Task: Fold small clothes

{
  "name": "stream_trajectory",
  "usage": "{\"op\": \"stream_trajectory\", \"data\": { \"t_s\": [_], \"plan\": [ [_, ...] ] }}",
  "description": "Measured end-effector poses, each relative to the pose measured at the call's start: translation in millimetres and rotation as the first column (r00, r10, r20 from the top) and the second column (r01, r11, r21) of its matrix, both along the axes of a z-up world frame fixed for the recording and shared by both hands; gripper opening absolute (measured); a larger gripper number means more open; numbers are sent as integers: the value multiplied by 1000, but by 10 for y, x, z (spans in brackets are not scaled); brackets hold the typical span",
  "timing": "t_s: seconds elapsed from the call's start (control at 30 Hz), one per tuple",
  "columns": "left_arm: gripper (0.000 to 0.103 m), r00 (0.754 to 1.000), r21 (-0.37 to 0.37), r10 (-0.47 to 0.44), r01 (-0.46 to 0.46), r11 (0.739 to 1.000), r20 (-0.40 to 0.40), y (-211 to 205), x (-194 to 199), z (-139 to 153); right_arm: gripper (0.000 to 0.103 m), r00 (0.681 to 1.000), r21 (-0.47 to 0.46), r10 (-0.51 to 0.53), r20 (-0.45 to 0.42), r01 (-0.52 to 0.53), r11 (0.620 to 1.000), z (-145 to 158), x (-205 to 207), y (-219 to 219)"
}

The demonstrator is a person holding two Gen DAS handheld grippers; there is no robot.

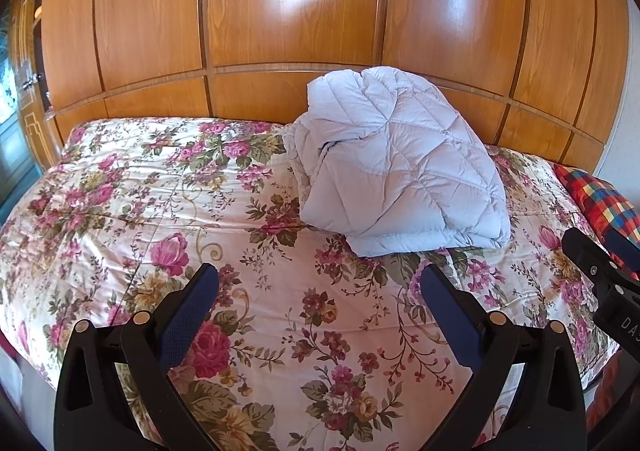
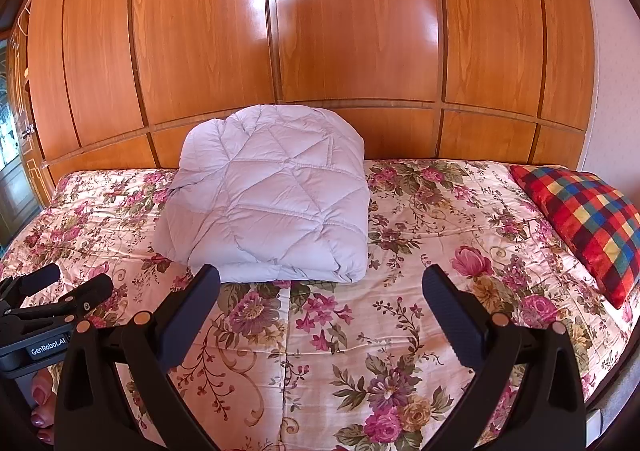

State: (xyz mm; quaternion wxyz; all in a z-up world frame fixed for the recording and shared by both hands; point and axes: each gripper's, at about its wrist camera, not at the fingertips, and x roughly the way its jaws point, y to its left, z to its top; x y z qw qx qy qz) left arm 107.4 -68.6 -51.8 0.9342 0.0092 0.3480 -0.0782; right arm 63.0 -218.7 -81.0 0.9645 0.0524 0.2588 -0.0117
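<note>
Jacket mid-bedspread, far from near edge

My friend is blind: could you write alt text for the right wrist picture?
A folded pale quilted jacket lies on a floral bedspread, just beyond the open right gripper. A checked pillow sits at right, wooden panelling behind.

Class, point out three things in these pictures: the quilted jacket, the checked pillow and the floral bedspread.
quilted jacket (image 2: 272, 203): right wrist view, middle of its folded top face.
checked pillow (image 2: 588, 219): right wrist view, centre of the cover.
floral bedspread (image 1: 120, 211): left wrist view, bare patch left of the jacket.
</note>
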Motion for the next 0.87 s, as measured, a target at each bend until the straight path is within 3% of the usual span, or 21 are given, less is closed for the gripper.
{"op": "stream_trajectory", "data": {
  "t_s": [0.57, 0.87],
  "plan": [
    [100, 1000, 14, 1, -1, 1000, -11, 14, 41, -52, 101, 1000, 3, -4, -12, 4, 1000, -16, 8, -2],
    [100, 997, 11, 29, -28, 1000, -78, 52, 172, -174, 101, 999, -2, -24, -36, 23, 1000, -86, 64, -62]
  ]
}}
